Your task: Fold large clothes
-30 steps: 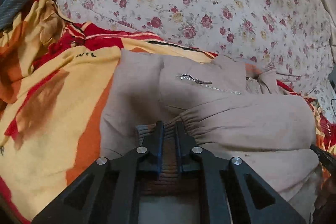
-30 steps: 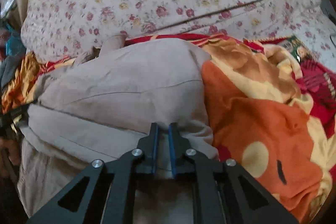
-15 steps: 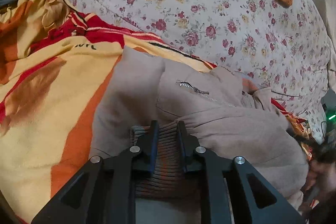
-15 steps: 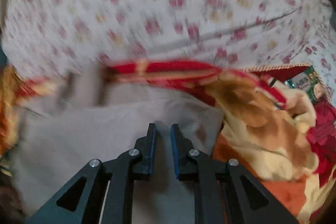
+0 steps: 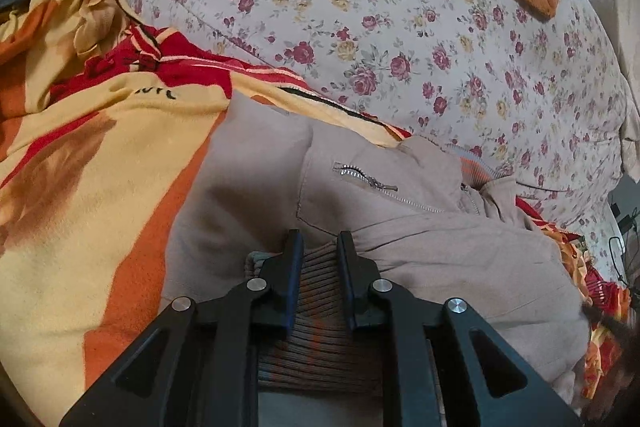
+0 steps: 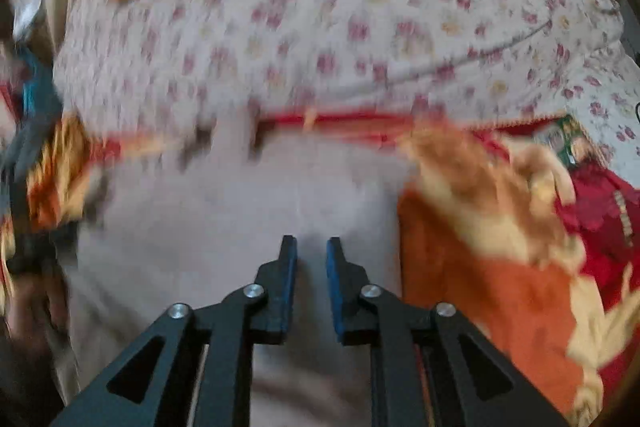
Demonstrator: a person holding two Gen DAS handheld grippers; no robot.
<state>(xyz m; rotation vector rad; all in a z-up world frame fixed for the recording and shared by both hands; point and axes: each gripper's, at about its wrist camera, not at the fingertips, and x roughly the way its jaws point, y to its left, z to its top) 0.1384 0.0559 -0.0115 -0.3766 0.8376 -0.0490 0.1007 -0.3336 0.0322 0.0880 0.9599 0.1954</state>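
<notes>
1. Left wrist view showed the left gripper (image 5: 318,247) with its jaws parted either side of the ribbed hem (image 5: 320,311) of the beige jacket (image 5: 420,239); I judged them released, since the knit lay uncompressed between them.
2. I located the jacket on the orange-and-yellow blanket (image 5: 100,187), with its zipped pocket (image 5: 376,185) at 12 o'clock from the fingertips and the floral quilt (image 5: 400,27) beyond it.
3. In the blurred right wrist view, I saw the right gripper (image 6: 311,247) over plain jacket (image 6: 240,219) cloth, with the blanket (image 6: 480,287) at 3 o'clock. A gap showed between the pads; I read them as unclenched, holding nothing.
4. I judged the step in hand to be the end of one fold: the garment lay doubled, hem toward the collar.
5. For the next move, I judged that both claws needed fresh grips on one side edge, then a carry across toward the opposite edge without dragging the blanket.
</notes>
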